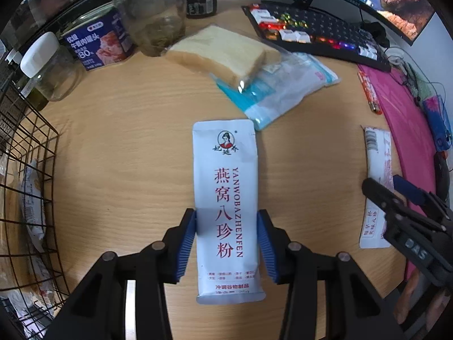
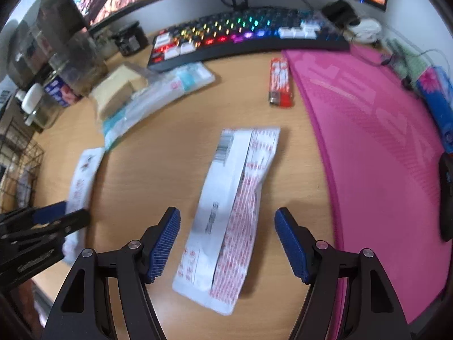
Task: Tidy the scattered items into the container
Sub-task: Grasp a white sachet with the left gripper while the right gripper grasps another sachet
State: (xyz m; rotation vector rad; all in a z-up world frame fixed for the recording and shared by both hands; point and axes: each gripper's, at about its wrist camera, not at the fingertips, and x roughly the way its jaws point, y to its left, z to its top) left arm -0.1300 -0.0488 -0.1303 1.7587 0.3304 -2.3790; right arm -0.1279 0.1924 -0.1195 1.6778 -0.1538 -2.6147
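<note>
left gripper [image 1: 226,243] clamps white sachet [image 1: 226,198]; wire basket [image 1: 34,153] holds packets [image 1: 32,198].

I'm seeing a matt wood-grain tabletop [image 1: 127,147], a smooth glossy plastic sachet [image 1: 226,198], ribbed blue rubbery fingers [image 1: 188,243], a black wire basket [image 1: 25,153] and a glass jar [image 1: 53,76].
</note>
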